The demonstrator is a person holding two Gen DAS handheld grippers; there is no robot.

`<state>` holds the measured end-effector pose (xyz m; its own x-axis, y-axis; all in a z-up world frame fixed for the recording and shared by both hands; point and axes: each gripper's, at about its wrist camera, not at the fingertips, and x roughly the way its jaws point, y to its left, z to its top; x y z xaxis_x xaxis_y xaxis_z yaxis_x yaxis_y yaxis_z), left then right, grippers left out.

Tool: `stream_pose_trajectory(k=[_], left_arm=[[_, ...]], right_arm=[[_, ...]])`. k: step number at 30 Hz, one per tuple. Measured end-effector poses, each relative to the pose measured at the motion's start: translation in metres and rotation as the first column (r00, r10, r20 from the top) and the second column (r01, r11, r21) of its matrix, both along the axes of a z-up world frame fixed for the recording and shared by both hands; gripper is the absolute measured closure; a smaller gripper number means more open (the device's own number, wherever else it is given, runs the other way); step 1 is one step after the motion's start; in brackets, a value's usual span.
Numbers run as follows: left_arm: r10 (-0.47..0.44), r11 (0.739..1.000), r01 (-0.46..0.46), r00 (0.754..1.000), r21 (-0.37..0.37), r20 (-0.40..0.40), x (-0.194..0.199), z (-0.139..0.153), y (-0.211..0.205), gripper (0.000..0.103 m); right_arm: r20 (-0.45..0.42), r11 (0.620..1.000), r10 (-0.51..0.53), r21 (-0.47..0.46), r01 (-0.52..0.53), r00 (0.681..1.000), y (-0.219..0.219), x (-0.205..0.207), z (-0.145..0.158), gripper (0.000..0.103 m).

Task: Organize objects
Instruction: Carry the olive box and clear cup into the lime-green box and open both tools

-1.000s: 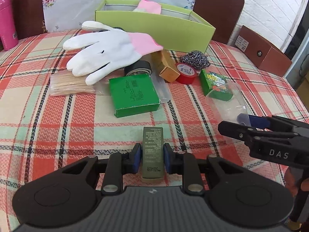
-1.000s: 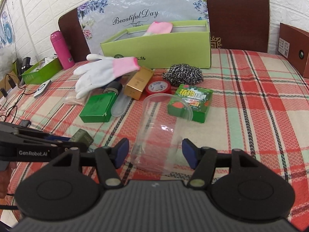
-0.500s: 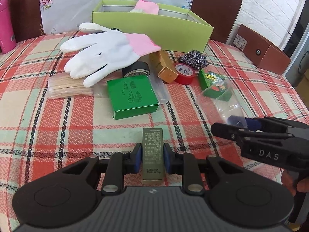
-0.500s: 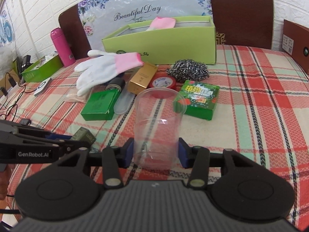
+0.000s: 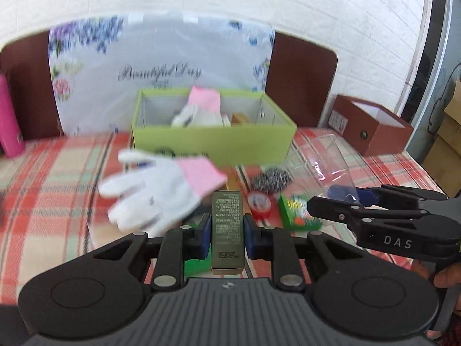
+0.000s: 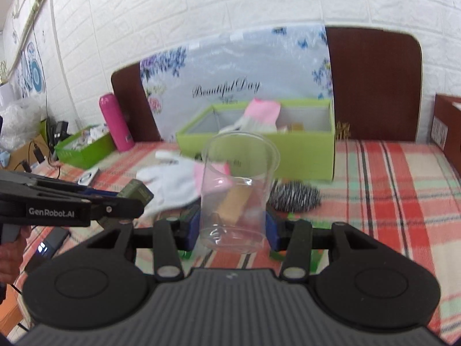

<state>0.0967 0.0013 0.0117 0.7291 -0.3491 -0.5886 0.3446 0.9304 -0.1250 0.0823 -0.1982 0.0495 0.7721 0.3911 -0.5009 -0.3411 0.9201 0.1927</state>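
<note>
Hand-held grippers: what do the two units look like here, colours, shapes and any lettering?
Both are matte black plastic. The left hand-held gripper has a ribbed grey-black body, two round discs, silver pivot screws and blue pads; its side reads "GenRobot.AI". The right hand-held gripper is built alike, and its side reads "DAS". No cables on either. A bare hand holds the right one.

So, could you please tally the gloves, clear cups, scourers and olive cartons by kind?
Glove: 2, one glove before the box, one inside it
Cup: 1, in the right tongs
Scourer: 1
Carton: 1, in the left tongs
Total: 5
</note>
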Motion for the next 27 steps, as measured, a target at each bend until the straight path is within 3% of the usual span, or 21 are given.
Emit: stream_pose_trajectory(k=[6, 12, 19, 25, 27], left_arm=[[0.022, 1.0, -0.023, 0.995, 0.012, 0.097, 0.04, 0.037, -0.001, 0.079], [0.081, 0.997, -0.082, 0.99, 0.008, 0.111, 0.111, 0.049, 0.002, 0.079], [0.135, 0.991, -0.134, 0.989, -0.009, 0.053, 0.19, 0.032, 0.006, 0.079], [0.146, 0.989, -0.146, 0.989, 0.003, 0.034, 0.224, 0.013, 0.007, 0.079], [0.144, 0.99, -0.144, 0.989, -0.008, 0.043, 0.23, 0.006, 0.008, 0.076]], right_arm=[[0.076, 0.999, -0.048, -0.009, 0.049, 0.996, -0.004, 0.035, 0.027, 0.058], [0.095, 0.994, -0.106, -0.004, 0.106, 0.99, -0.006, 0.088, 0.033, 0.058], [0.089, 0.988, -0.154, -0.007, 0.155, 0.984, -0.005, 0.152, 0.02, 0.058], [0.078, 0.985, -0.169, -0.011, 0.17, 0.982, 0.002, 0.194, 0.003, 0.057], [0.079, 0.986, -0.167, -0.013, 0.169, 0.983, 0.006, 0.205, -0.007, 0.051]])
